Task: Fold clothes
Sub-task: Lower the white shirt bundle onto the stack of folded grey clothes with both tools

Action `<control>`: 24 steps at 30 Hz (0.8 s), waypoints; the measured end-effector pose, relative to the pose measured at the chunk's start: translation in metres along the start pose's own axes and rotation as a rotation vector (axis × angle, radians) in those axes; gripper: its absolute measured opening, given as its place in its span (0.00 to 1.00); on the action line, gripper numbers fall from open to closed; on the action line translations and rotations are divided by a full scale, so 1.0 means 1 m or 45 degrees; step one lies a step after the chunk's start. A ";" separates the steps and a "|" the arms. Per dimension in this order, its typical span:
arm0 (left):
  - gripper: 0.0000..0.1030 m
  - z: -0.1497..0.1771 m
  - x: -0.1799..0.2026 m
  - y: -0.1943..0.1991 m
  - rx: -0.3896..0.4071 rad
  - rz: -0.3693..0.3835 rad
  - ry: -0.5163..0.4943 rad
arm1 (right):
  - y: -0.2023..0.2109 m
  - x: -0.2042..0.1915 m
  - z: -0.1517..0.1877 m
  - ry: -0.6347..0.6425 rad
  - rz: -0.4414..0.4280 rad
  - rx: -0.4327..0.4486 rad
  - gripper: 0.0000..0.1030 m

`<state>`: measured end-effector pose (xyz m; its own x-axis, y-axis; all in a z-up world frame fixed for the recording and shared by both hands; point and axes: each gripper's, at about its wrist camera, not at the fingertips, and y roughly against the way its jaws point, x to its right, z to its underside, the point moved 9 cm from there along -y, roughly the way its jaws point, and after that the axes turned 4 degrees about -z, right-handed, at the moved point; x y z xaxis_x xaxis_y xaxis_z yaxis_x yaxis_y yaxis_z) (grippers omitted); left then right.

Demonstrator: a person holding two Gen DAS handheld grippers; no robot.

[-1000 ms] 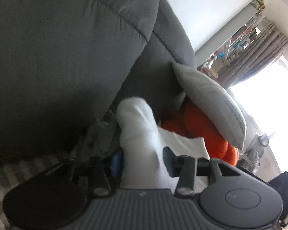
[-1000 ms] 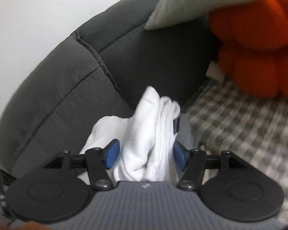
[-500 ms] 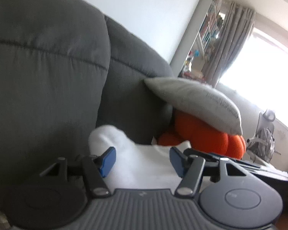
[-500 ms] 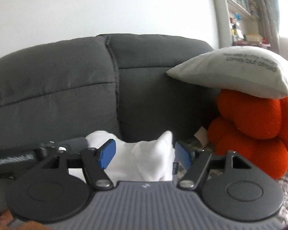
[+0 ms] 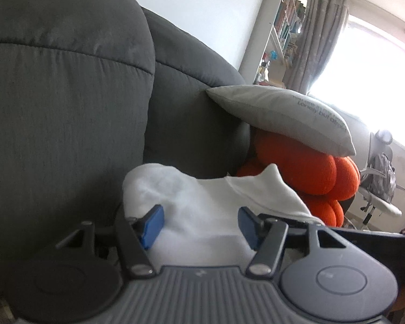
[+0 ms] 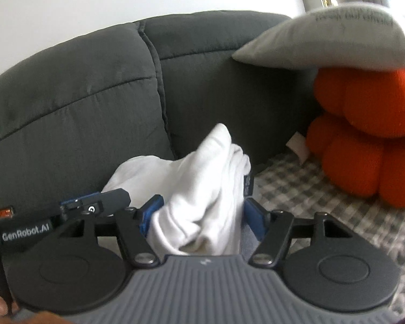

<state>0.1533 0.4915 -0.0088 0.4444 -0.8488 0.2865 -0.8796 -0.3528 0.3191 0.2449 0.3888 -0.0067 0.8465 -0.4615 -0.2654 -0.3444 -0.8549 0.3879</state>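
Note:
A white garment (image 5: 202, 202) is bunched between the jaws of my left gripper (image 5: 199, 224), whose blue pads (image 5: 151, 225) stand well apart around the cloth. In the right wrist view the same white garment (image 6: 202, 189) is gripped by my right gripper (image 6: 199, 218), its blue pads pressing the folded cloth from both sides. The left gripper's tip (image 6: 94, 205) shows at the garment's left end. The garment is held up in front of the dark grey sofa back.
A dark grey sofa (image 5: 67, 94) fills the background. A grey pillow (image 5: 283, 113) rests on an orange knot cushion (image 5: 310, 172) at the right. A checkered seat cover (image 6: 337, 216) lies below. Bookshelf, curtains and a bright window stand at the far right.
Both grippers have lifted and levelled with the white garment between them. The left gripper's jaws have widened from a tight pinch. The right view has tilted a little.

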 end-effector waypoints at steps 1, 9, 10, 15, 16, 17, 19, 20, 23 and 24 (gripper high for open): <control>0.60 0.002 0.000 0.000 0.001 -0.002 -0.008 | -0.001 0.001 0.002 -0.021 -0.009 -0.001 0.66; 0.60 -0.008 0.002 0.014 0.052 0.002 0.006 | 0.009 -0.009 -0.008 0.005 -0.009 0.054 0.67; 0.59 -0.011 0.001 0.017 0.067 0.009 0.023 | 0.013 -0.011 -0.012 0.026 -0.007 0.070 0.67; 0.54 -0.018 -0.002 0.021 0.099 0.010 0.063 | 0.034 -0.020 -0.037 0.058 -0.019 0.192 0.62; 0.53 -0.017 -0.001 0.020 0.094 0.010 0.057 | 0.036 -0.023 -0.041 0.060 -0.027 0.210 0.54; 0.51 -0.016 0.000 0.018 0.088 0.010 0.051 | 0.037 -0.025 -0.044 0.063 -0.036 0.224 0.46; 0.50 -0.013 0.001 0.016 0.077 0.010 0.040 | 0.036 -0.032 -0.046 0.087 -0.052 0.223 0.39; 0.50 -0.011 0.002 0.014 0.070 0.009 0.034 | 0.033 -0.035 -0.044 0.108 -0.053 0.209 0.33; 0.50 -0.003 0.003 0.009 0.059 -0.004 0.004 | 0.019 -0.036 -0.035 0.146 -0.040 0.150 0.18; 0.50 -0.001 0.004 0.008 0.060 -0.007 -0.007 | 0.015 -0.033 -0.032 0.141 -0.027 0.136 0.17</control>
<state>0.1482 0.4861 -0.0046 0.4482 -0.8491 0.2795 -0.8843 -0.3753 0.2778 0.2250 0.3983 0.0363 0.8915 -0.4193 -0.1712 -0.3624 -0.8872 0.2855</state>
